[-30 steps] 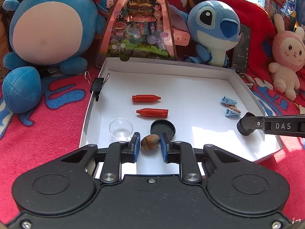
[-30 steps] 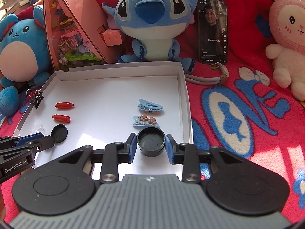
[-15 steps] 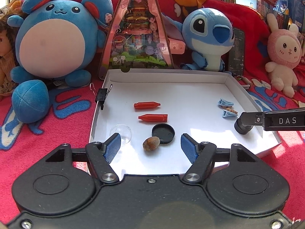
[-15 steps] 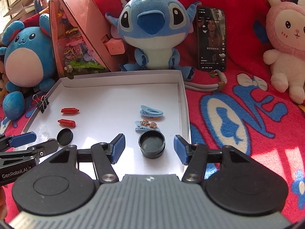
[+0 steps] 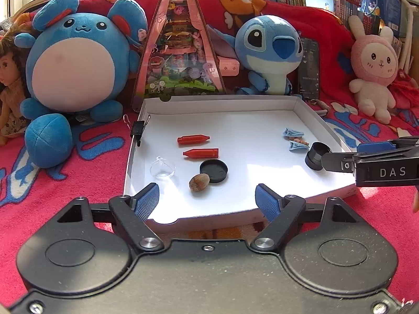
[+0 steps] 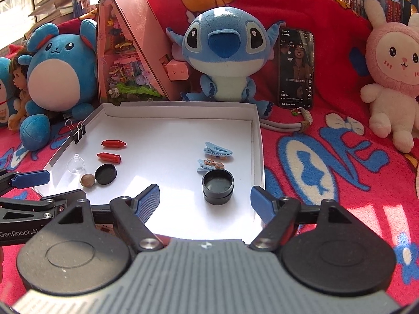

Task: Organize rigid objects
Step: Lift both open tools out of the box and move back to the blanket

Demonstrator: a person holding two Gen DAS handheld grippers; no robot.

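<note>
A shallow white box (image 5: 262,110) (image 6: 183,111) lies on a red blanket. In it are a brown nut (image 5: 199,182) (image 6: 87,180), a black lid (image 5: 213,171) (image 6: 105,174), a clear glass dome (image 5: 162,169) (image 6: 75,164), two red capsules (image 5: 193,139) (image 6: 113,143), two blue hair clips (image 5: 293,132) (image 6: 218,151) and a black round jar (image 5: 315,155) (image 6: 218,186). My left gripper (image 5: 207,202) is opening, with nothing between its jaws; the nut lies just ahead. My right gripper (image 6: 205,201) is opening too, and the jar stands free just ahead of its jaws.
Plush toys ring the box: a blue round one (image 5: 76,60), a blue big-eared one (image 6: 225,52), a pink rabbit (image 6: 392,73). A pink triangular toy case (image 5: 180,52) and a phone (image 6: 296,68) stand behind. A binder clip (image 5: 137,128) grips the left wall.
Both grippers have opened and pulled back and up. The left let go of the nut and the right let go of the black jar; both things now rest in the box.
</note>
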